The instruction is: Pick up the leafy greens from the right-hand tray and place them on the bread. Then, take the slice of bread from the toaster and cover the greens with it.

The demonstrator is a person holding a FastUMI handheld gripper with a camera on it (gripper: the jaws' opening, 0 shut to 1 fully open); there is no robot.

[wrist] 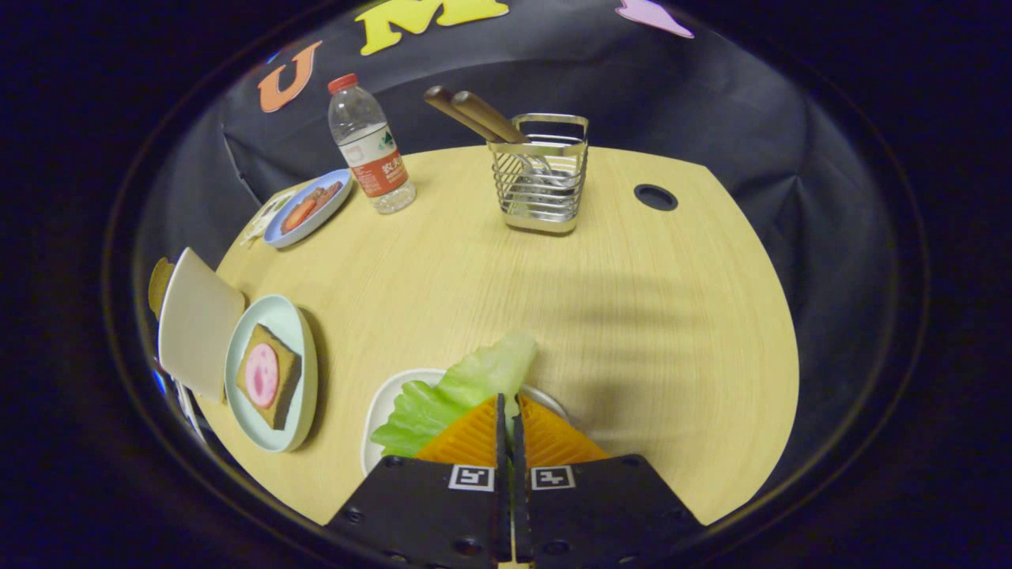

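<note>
My gripper (508,407): fingers pinched on lettuce (458,391), leaf spilling ahead-left over white tray (379,419). Bread (269,375) on plate far left of fingers. Risk: thin grip, leaf slips during carry.

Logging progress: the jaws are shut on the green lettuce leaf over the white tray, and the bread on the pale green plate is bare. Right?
Not quite. The gripper view shows the brown bread slice on the pale green plate already carries a round pink meat slice. The gripper is indeed shut on the green lettuce leaf over the white tray.
</note>
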